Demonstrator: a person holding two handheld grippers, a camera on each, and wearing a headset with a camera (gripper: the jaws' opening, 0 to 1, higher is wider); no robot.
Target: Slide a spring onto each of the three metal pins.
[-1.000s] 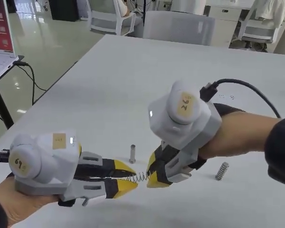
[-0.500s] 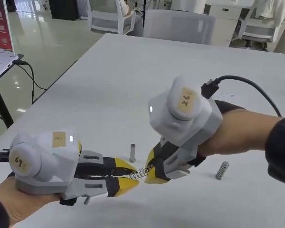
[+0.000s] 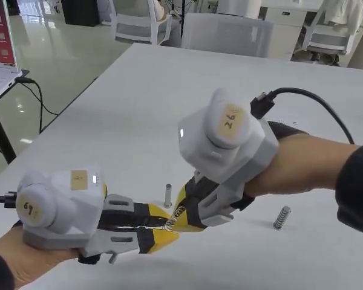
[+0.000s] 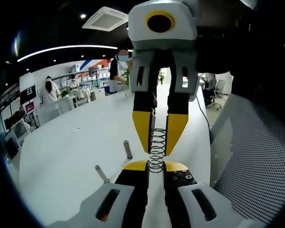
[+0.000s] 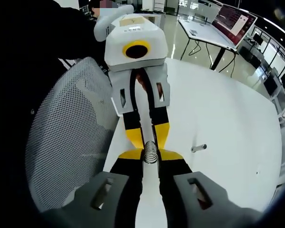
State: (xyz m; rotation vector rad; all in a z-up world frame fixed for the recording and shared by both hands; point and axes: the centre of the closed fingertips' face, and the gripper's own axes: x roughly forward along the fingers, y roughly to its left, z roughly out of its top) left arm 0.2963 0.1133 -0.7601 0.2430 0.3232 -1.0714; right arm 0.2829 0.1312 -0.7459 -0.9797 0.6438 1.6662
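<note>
Pinching one thin, silvery, loosely wound spring (image 4: 156,148) (open coils): I see left gripper (image 4: 155,167) and right gripper (image 5: 150,156) jaws each clamp an end.

Spring (image 3: 174,216) gripped; second spring (image 3: 282,217), upright pin (image 3: 168,195) on table (image 3: 169,109)

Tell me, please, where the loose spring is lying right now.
In the head view, the loose spring lies on the table at lower right, just beyond the right claw.
</note>
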